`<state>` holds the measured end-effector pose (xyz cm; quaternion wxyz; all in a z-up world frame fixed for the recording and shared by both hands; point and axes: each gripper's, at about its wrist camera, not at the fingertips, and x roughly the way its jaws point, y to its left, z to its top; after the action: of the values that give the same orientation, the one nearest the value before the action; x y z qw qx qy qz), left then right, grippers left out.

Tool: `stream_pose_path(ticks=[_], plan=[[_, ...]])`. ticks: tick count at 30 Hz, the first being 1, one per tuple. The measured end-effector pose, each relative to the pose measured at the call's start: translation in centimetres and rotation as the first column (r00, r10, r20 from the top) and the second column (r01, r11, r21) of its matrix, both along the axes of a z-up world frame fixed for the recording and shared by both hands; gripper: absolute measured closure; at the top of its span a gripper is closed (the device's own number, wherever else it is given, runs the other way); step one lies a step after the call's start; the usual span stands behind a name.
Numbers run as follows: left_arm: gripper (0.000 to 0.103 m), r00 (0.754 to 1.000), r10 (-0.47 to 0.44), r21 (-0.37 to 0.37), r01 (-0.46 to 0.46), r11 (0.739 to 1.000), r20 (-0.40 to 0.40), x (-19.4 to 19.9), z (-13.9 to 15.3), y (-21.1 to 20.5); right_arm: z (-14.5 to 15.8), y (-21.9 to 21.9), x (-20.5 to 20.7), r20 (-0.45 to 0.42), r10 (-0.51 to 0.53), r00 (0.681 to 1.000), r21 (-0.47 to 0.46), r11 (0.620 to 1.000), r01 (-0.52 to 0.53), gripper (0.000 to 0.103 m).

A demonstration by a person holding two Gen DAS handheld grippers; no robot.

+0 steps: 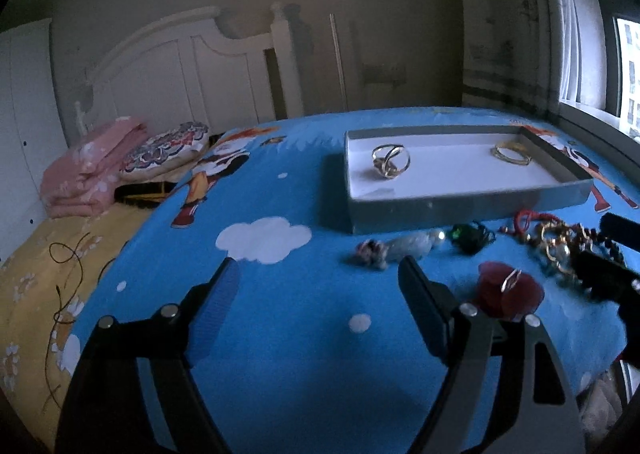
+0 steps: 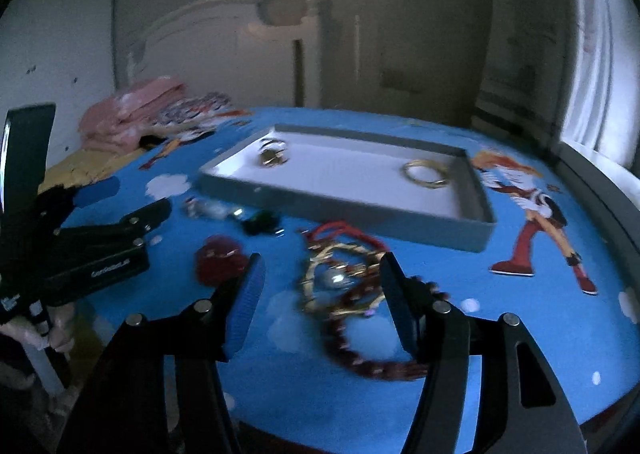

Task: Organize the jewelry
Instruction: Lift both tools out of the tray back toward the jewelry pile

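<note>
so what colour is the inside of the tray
White inside, with grey walls; the tray shows best in the left wrist view.

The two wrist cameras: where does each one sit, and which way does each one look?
Left wrist: sits on the left gripper, faces the bed's blue sheet and headboard; open fingers show.
Right wrist: sits on the right gripper, faces the tangled jewelry; open fingers, a hand.
Shared: grey tray, red pouch.
</note>
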<state>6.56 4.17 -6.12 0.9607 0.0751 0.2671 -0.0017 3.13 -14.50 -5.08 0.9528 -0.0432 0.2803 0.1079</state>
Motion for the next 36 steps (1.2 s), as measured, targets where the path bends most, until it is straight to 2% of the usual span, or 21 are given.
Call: stream_pose_path(ticks=[11, 18, 27, 36], plan=[[0.024, 1.000, -0.008, -0.017, 0.008, 1.000, -0.009, -0.5, -0.9, 0.6, -0.7, 2.1, 0.3, -0.012, 0.066, 0.998, -0.028, 0.997, -0.066, 0.042], [0.024, 0.999, 0.028, -0.034, -0.029, 0.999, -0.023, 0.0, -1.1, 1.7, -1.1, 4.3, 1.2, -0.016, 0.114, 0.993, -0.059, 0.992, -0.114, 0.042], [0.024, 0.997, 0.053, -0.062, -0.056, 0.996, -0.049, 0.3, -1.6, 3.1, -1.7, 5.2, 2.9, -0.060, 0.131, 0.990, -0.039, 0.990, -0.134, 0.042], [0.024, 0.998, 0.028, -0.061, -0.031, 0.998, -0.054, 0.8, -1.3, 2.7, -2.1, 5.6, 3.4, -0.074, 0.135, 0.988, -0.046, 0.989, -0.139, 0.042]])
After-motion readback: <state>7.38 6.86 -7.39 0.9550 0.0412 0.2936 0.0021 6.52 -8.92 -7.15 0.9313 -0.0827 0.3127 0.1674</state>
